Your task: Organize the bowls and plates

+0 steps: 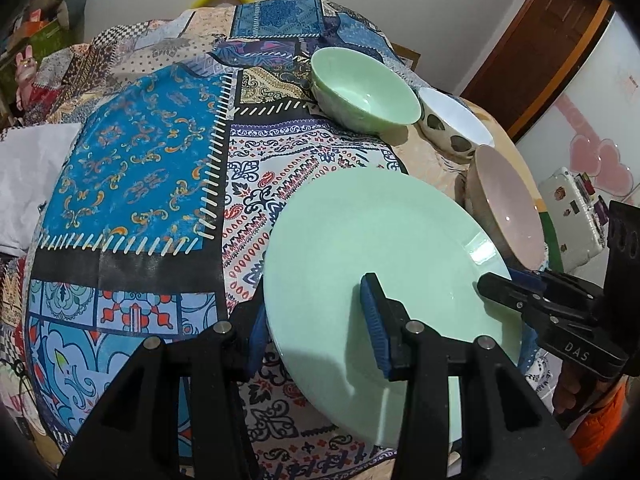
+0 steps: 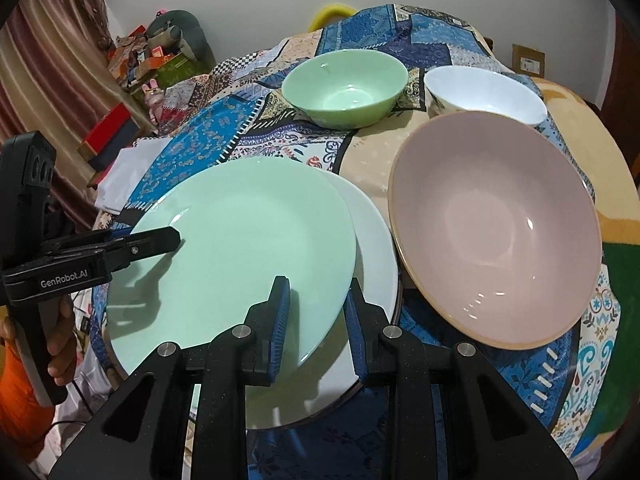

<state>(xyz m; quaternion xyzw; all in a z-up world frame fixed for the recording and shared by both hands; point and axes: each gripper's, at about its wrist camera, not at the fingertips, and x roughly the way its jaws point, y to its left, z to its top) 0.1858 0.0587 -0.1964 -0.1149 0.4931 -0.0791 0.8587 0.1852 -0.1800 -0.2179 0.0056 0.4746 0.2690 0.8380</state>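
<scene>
I hold a pale green plate (image 1: 360,240) (image 2: 240,248) by opposite rims with both grippers. My left gripper (image 1: 316,328) is shut on its near edge, one pad on top and one underneath. In the right wrist view my right gripper (image 2: 318,326) pinches the rim the same way, and the left gripper (image 2: 172,236) bites the far-left rim. The green plate sits just over a white plate (image 2: 372,240); I cannot tell if they touch. A big pink bowl (image 2: 496,228) stands to the right, with a green bowl (image 2: 344,88) and a white spotted bowl (image 2: 484,92) behind.
A patchwork cloth (image 1: 140,160) covers the table. A folded white cloth (image 1: 32,176) lies at its left edge. Boxes and clutter (image 2: 152,56) stand at the back left, and a white case (image 1: 572,216) sits off the right side. A hand in an orange sleeve (image 2: 60,360) holds the left gripper.
</scene>
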